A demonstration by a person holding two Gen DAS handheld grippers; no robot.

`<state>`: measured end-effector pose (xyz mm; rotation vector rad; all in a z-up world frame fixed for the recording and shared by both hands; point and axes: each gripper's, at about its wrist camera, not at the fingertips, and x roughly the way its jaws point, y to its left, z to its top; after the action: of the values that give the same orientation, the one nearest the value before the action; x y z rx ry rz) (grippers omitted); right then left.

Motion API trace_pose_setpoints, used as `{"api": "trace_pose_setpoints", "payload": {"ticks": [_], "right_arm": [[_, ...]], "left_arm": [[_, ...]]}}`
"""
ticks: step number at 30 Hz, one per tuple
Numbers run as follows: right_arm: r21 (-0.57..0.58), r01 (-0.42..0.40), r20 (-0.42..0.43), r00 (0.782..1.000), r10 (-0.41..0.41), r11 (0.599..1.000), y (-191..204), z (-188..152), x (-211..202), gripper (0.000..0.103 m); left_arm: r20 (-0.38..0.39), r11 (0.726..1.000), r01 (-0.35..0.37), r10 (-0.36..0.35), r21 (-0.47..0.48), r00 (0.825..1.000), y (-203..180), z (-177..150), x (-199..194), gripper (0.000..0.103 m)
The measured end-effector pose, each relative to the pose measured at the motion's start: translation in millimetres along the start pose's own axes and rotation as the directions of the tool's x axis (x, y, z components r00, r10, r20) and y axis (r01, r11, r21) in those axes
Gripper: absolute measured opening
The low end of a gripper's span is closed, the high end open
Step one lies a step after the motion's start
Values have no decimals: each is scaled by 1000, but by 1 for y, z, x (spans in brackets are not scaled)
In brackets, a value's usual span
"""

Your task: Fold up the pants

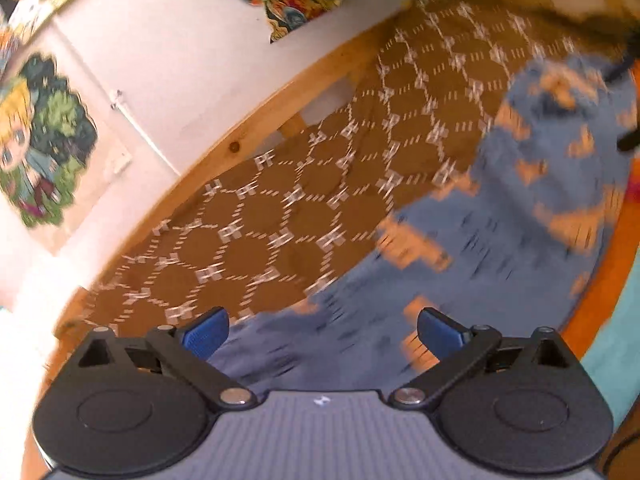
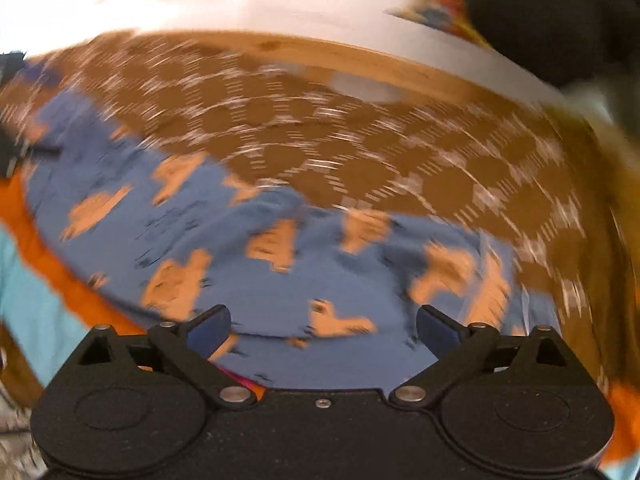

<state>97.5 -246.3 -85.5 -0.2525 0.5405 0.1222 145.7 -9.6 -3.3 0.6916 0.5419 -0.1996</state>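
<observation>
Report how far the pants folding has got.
Done: the blue pants lie spread on the brown patterned bedspread; blur hides whether any fold exists. In hand: nothing; the left gripper and right gripper hover over the cloth, jaws wide apart. Left: grasping and folding, apparently all of it.

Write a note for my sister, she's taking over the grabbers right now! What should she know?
Left tool: open, holding nothing, hovering over the near edge of the blue pants.
Right tool: open, holding nothing, also over the pants.
Where things are: the blue pants with orange shapes lie spread on the brown patterned cover, beside the wooden rail by the wall. An orange cloth shows under the pants' near edge.
Done: pants laid out; both views are blurry, so I cannot tell whether any fold is made.
Left: grab an edge with each tool, fold the pants, smooth them.
</observation>
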Motion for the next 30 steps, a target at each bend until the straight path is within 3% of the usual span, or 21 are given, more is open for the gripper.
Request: {"api": "trace_pose_setpoints", "payload": {"ticks": [3, 6, 10, 12, 18, 22, 26, 29, 30], "right_arm": [[163, 11, 3, 1000, -11, 987, -29, -7, -2, 101], [294, 6, 15, 1000, -11, 956, -54, -10, 1, 97], [403, 34, 6, 999, -40, 914, -84, -13, 4, 81], [435, 74, -14, 997, -75, 898, -98, -17, 4, 67], [667, 25, -38, 999, 1, 744, -135, -41, 16, 48], [722, -26, -12, 999, 50, 692, -137, -46, 23, 48], [776, -62, 22, 997, 71, 627, -142, -51, 30, 48], [816, -87, 57, 996, 70, 572, -146, -55, 35, 46], [826, -88, 63, 996, 64, 556, -148, -56, 36, 41]], "left_arm": [[-6, 990, 54, -56, -130, 998, -21, 23, 9, 103], [43, 967, 169, -163, -192, 986, -47, 40, 15, 101], [79, 951, 276, -268, -136, 960, -94, 64, 23, 87], [71, 945, 311, -305, -99, 950, -118, 73, 31, 78], [3, 923, 382, -382, -35, 924, -163, 82, 55, 50], [-23, 908, 419, -419, -13, 908, -172, 80, 59, 47], [-48, 909, 417, -416, 15, 908, -175, 77, 58, 46], [-62, 897, 442, -443, -24, 895, -171, 79, 60, 32], [-64, 892, 451, -452, -32, 890, -170, 79, 60, 31]]}}
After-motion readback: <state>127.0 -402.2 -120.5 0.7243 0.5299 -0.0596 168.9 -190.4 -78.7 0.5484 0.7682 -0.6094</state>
